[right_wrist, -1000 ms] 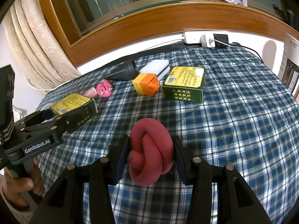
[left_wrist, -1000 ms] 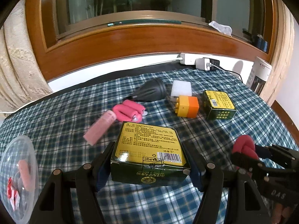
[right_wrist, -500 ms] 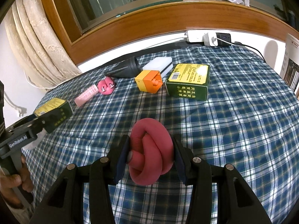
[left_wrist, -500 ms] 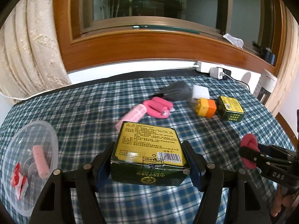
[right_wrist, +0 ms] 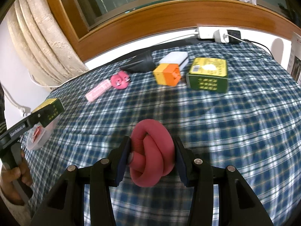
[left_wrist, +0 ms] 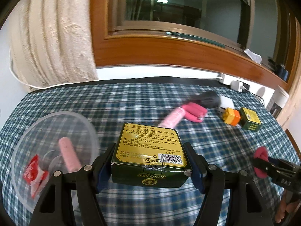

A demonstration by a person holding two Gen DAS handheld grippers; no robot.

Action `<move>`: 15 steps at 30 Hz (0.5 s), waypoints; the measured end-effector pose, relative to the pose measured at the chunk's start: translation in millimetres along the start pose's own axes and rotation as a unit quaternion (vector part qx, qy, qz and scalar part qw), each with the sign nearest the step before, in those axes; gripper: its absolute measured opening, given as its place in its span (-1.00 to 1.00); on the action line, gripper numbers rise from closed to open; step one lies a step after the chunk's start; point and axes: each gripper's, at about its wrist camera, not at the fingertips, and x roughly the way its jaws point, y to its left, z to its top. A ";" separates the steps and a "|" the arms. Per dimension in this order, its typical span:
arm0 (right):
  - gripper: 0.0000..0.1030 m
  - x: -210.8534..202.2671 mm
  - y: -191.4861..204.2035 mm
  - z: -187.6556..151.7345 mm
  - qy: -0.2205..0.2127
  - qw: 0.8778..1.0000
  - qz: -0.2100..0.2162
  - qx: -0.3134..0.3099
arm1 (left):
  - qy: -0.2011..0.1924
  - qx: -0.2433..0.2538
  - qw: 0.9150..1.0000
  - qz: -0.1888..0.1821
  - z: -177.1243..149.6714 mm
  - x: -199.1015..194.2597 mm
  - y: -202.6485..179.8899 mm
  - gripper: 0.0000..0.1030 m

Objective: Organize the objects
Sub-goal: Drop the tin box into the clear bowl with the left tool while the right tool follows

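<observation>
Left tongs: the left gripper (left_wrist: 150,167) is clenched on the box (left_wrist: 150,150), its pads pressed to both sides, held above the cloth (left_wrist: 131,103).
Right tongs: the right gripper (right_wrist: 151,162) grasps the knot (right_wrist: 151,152), a red foam coil, clear of the cloth.
Change: over the last second the left view has swung left; the bowl (left_wrist: 24,188), once only at the edge, now lies just left of the box.
Bowl: a clear tub already holding a pink stick (left_wrist: 68,158) and a red wrapper (left_wrist: 34,171).
Meaning: the box is probably headed for the bowl, not yet over it.
Left to sort: roller (right_wrist: 97,92), clip (right_wrist: 120,80), cube (right_wrist: 167,74), second box (right_wrist: 208,75).
Risk: the box looks wide for the bowl.
</observation>
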 end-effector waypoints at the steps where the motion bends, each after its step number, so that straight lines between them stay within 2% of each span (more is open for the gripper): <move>1: -0.09 0.8 3.1 -1.2 0.001 1.000 0.002 -0.001 | -0.001 -0.004 1.000 0.003 -0.1 -0.9 5.4 0.41; 15: -0.09 15.6 48.8 -10.0 0.018 0.999 0.023 -0.014 | -0.021 -0.055 0.997 0.051 6.4 -15.5 96.7 0.41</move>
